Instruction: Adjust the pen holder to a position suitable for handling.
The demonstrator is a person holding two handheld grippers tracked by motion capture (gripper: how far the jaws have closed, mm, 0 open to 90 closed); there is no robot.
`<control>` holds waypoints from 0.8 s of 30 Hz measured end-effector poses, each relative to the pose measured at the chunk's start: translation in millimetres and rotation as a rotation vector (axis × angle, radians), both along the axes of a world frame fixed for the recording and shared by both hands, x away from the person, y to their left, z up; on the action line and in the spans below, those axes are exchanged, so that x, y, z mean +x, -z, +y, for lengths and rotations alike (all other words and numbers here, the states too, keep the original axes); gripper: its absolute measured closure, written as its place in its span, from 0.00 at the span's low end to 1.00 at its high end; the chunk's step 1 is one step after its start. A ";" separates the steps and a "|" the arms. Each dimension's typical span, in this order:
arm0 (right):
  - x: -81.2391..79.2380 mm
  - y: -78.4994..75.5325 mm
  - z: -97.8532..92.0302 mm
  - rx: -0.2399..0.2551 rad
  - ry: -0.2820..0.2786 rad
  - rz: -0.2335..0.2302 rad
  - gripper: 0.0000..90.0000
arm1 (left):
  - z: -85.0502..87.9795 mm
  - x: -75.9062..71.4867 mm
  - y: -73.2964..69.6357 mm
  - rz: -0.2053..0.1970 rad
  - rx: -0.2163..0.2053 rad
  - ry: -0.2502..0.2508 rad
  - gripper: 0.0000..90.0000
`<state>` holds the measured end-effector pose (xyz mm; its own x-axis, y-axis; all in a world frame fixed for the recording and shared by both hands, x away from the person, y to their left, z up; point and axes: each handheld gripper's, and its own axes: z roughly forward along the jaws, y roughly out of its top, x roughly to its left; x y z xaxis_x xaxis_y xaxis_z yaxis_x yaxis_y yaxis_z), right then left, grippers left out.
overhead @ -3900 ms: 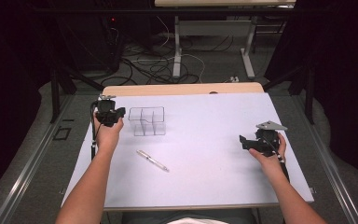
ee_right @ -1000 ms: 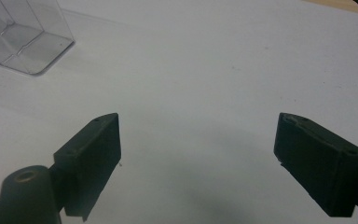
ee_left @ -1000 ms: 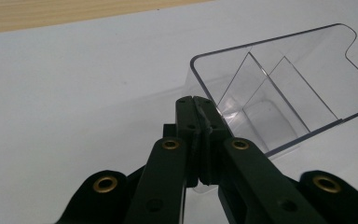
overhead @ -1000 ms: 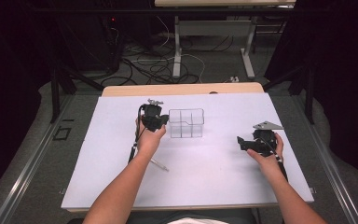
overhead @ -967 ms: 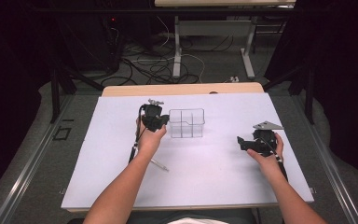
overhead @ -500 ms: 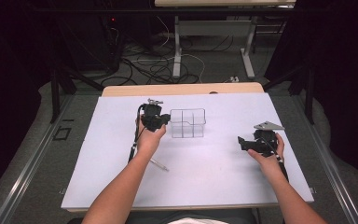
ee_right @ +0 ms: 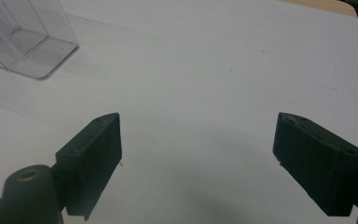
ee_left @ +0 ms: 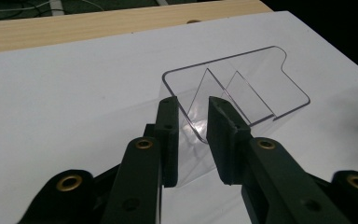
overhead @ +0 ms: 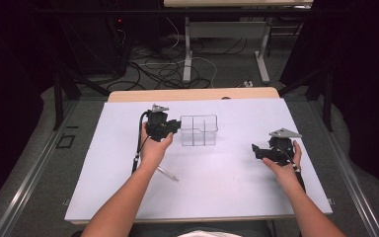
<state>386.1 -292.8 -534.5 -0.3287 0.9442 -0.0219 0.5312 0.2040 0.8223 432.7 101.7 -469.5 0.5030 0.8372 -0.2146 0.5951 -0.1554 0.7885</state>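
Left tool (ee_left: 191, 135) astride organiser (ee_left: 242, 88) wall

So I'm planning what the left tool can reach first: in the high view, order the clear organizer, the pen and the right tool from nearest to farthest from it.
1. Clear organizer: its left wall sits between the left tool's jaws, which have just been opening.
2. Pen: on the white table, toward the person, by the left forearm.
3. Right tool: far across on the right side.
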 end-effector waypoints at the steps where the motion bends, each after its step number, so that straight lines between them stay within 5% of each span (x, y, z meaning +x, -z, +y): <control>1: 0.0 -0.1 -0.1 -0.001 -0.002 -0.002 0.17 | 1.8 -1.0 0.0 -0.002 0.003 0.004 0.79; 11: -0.2 -0.5 1.3 0.005 -0.001 -0.005 0.17 | 17.8 -13.0 -1.7 -0.007 -0.055 -0.008 0.69; 24: -1.3 -0.7 4.4 -0.001 -0.020 -0.001 0.17 | 36.0 -29.3 4.7 -0.049 -0.029 -0.003 0.45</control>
